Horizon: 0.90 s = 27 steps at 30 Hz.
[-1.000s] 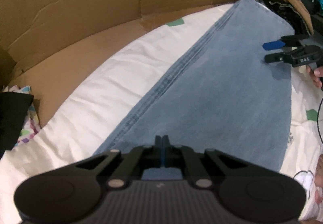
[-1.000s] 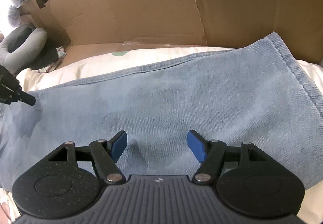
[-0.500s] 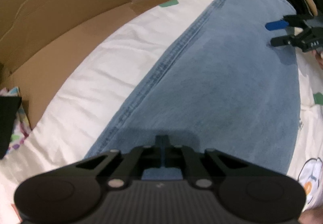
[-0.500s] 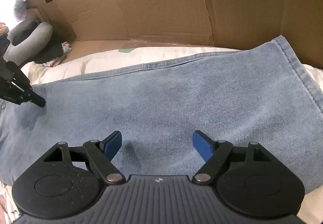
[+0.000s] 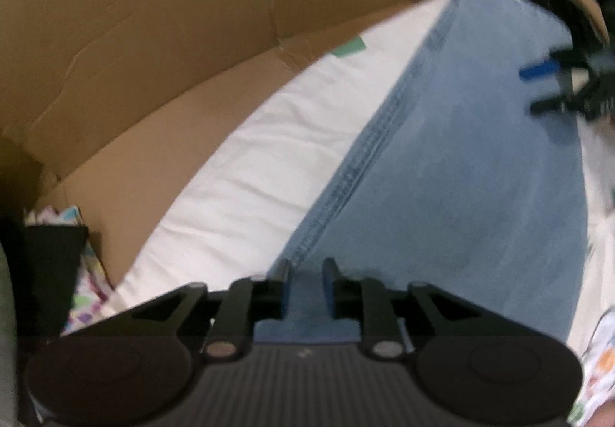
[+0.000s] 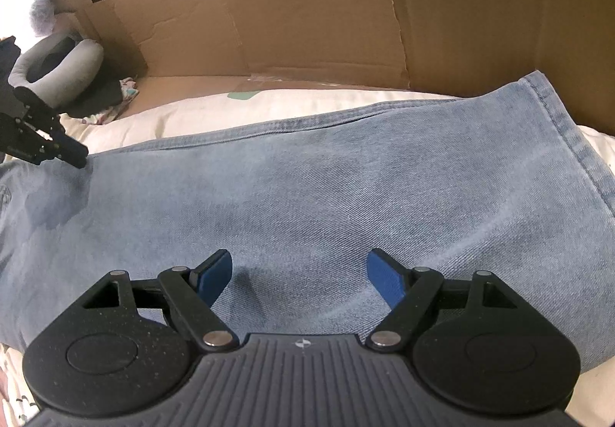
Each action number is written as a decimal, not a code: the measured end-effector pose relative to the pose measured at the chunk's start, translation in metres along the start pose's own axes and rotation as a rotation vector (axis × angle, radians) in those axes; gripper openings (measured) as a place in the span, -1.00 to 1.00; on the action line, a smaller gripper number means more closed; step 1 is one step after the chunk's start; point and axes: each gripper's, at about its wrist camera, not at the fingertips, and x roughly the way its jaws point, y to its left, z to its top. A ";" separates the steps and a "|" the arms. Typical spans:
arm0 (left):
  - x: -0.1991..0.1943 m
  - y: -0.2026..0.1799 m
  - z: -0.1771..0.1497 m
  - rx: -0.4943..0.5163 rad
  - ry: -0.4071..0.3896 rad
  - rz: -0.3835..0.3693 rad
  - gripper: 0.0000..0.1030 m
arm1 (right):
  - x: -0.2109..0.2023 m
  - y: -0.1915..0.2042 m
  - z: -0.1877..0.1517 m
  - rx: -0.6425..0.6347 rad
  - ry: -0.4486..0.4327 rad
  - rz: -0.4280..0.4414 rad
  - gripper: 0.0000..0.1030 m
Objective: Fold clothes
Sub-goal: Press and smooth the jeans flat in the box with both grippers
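cardboard (image 6: 307, 4) behind white bed (image 5: 238, 173) | jeans (image 6: 326, 188) flat across bed | left gripper (image 5: 305, 283): jaws narrow, just been opening, denim between | right gripper (image 6: 300, 273): jaws wide, over jeans

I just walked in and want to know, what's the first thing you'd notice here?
The big blue jeans spread flat across the white bedding. Behind them stands a tall wall of brown cardboard. The right gripper hangs over the denim with its blue-padded jaws wide apart.
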 end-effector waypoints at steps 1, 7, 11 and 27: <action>0.002 -0.001 0.000 0.021 0.016 0.003 -0.60 | 0.000 0.000 0.000 -0.001 0.001 -0.002 0.60; 0.012 -0.003 0.003 0.092 0.076 0.022 -0.54 | 0.001 0.002 0.000 -0.013 -0.001 -0.007 0.64; 0.019 -0.004 0.004 0.118 0.096 0.009 -0.45 | 0.001 0.002 -0.001 -0.020 -0.002 -0.007 0.64; 0.024 -0.013 0.013 0.199 0.139 -0.049 -0.75 | 0.003 0.004 -0.002 -0.036 -0.005 -0.005 0.71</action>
